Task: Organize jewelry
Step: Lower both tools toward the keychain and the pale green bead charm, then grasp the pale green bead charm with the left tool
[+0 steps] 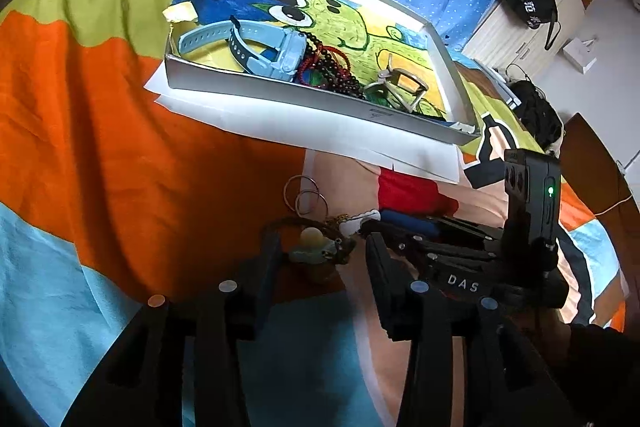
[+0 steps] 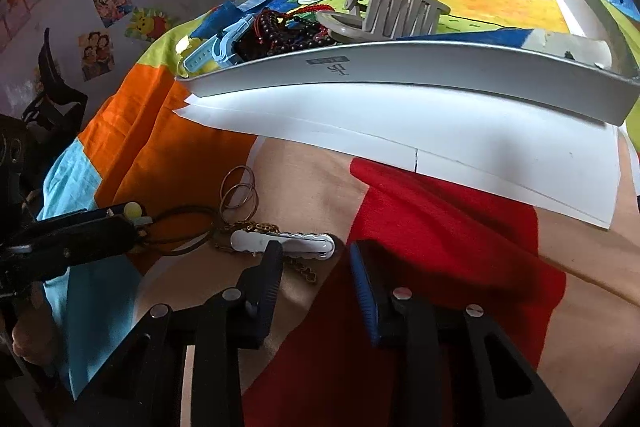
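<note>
A: Nearest the left hand-held gripper [image 1: 320,251], what's there?

B: A cord bracelet [image 1: 308,231] with a pale bead [image 1: 311,237], lying on the bedspread [image 1: 120,155]. The jaws sit partly open around it. I can't tell whether the pads actually press on it.

A: How would it handle?

B: Light and limp, I'd guess. The cord will sag, so pinching at the bead seems safer than at a loose loop.

A: And the right hand-held gripper [image 2: 314,267]?

B: Narrowed but empty, one finger [image 2: 268,267] just at the white hair clip [image 2: 284,242], the other off its end. The clip lies on a thin gold chain [image 2: 308,273].

A: Tricky?

B: The clip looks stiff and smooth, so probably slippery. Take it across its narrow width, mid-length. The chain may snag and trail.

A: Beyond those?

B: Thin metal rings [image 2: 240,193], flat on the fabric, hard to get under. Farther off, the tray [image 2: 400,75] on white paper [image 2: 460,151] holds a blue watch [image 1: 256,47], dark beads [image 1: 328,67] and a grey claw clip [image 2: 384,11].
</note>
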The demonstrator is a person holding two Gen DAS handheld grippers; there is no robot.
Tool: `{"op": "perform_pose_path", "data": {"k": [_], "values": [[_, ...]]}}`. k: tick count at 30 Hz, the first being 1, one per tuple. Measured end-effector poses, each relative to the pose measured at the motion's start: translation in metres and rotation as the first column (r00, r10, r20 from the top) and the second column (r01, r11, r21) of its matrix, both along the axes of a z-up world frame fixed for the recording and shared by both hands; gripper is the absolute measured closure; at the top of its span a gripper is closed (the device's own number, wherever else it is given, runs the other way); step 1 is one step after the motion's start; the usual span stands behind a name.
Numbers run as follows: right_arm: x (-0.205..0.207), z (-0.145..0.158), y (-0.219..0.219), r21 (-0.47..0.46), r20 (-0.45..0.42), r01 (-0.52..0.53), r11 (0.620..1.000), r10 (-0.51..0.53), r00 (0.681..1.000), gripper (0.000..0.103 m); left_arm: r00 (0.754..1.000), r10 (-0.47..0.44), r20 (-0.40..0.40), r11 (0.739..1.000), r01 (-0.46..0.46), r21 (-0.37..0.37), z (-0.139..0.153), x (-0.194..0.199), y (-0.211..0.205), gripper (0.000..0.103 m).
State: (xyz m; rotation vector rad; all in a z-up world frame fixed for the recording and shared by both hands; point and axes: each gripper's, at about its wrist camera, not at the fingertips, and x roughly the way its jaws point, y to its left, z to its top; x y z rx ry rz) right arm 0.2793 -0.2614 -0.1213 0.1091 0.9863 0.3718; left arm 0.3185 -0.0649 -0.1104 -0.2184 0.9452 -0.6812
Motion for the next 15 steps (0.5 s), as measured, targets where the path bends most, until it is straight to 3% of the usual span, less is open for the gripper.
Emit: {"op": "perform_pose_path", "data": {"k": [8, 12, 15], "values": [[0.0026, 0.0006, -0.0079, 0.048, -0.004, 0.024, 0.999, -0.024, 1.000, 0.070, 1.000, 0.025, 0.003, 0.999, -0.025, 0.021, -0.0035, 0.0041, -0.0013, 0.066], [0.0031, 0.0006, -0.0056, 0.038, -0.001, 0.023, 0.999, -0.023, 1.000, 0.070, 0.999, 0.052, 0.010, 0.997, -0.053, 0.051, -0.0055, 0.0050, -0.0003, 0.077], [0.0036, 0.0002, -0.0066, 0.046, -0.002, 0.030, 0.998, -0.030, 1.000, 0.083, 0.998, 0.070, 0.004, 0.996, -0.070, 0.054, -0.0075, 0.0053, 0.0021, 0.080]]}}
